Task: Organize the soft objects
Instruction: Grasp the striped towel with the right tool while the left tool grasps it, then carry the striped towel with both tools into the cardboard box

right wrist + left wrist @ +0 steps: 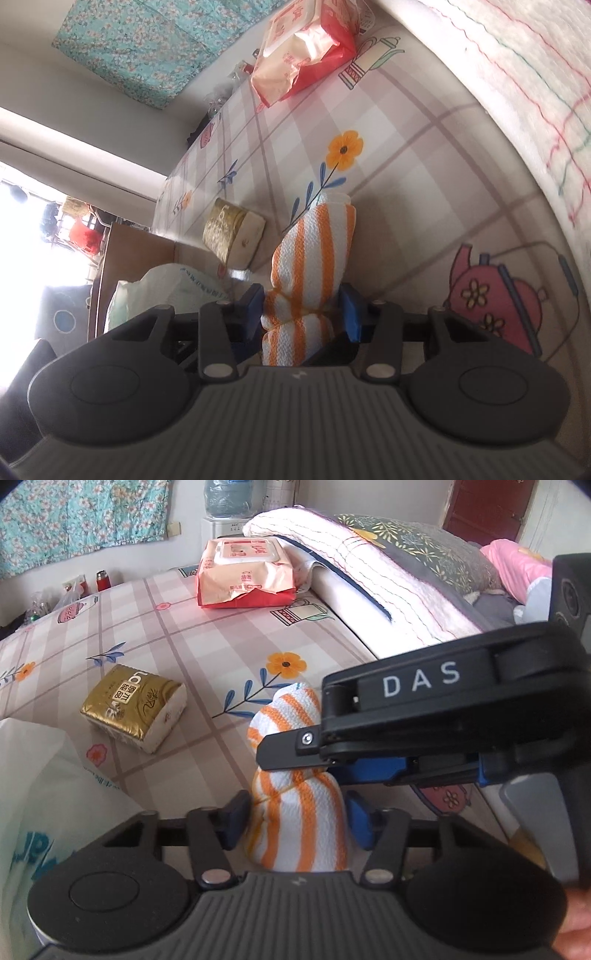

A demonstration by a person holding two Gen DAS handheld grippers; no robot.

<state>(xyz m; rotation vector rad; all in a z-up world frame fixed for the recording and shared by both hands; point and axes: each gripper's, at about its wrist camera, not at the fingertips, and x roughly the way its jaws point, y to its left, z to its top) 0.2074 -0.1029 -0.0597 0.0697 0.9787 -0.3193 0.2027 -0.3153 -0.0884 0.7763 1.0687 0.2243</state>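
Observation:
An orange-and-white striped towel (299, 823), rolled, is held above the patterned bed sheet (192, 653). My left gripper (299, 816) is shut on its near part. My right gripper (295, 757) comes in from the right and is shut on the towel's middle; in the right wrist view the towel (314, 258) sticks out forward between that gripper's (304, 310) blue pads. A gold tissue pack (136, 709) lies on the sheet at left, also in the right wrist view (232, 232). A pink wet-wipe pack (243, 576) lies farther back.
A white plastic bag (44, 794) sits at the near left, by the bed's edge. A folded white quilt and floral pillow (388, 568) lie along the right side. Bottles and small items (74, 590) stand past the bed's far left. A wooden piece of furniture (129, 251) stands beside the bed.

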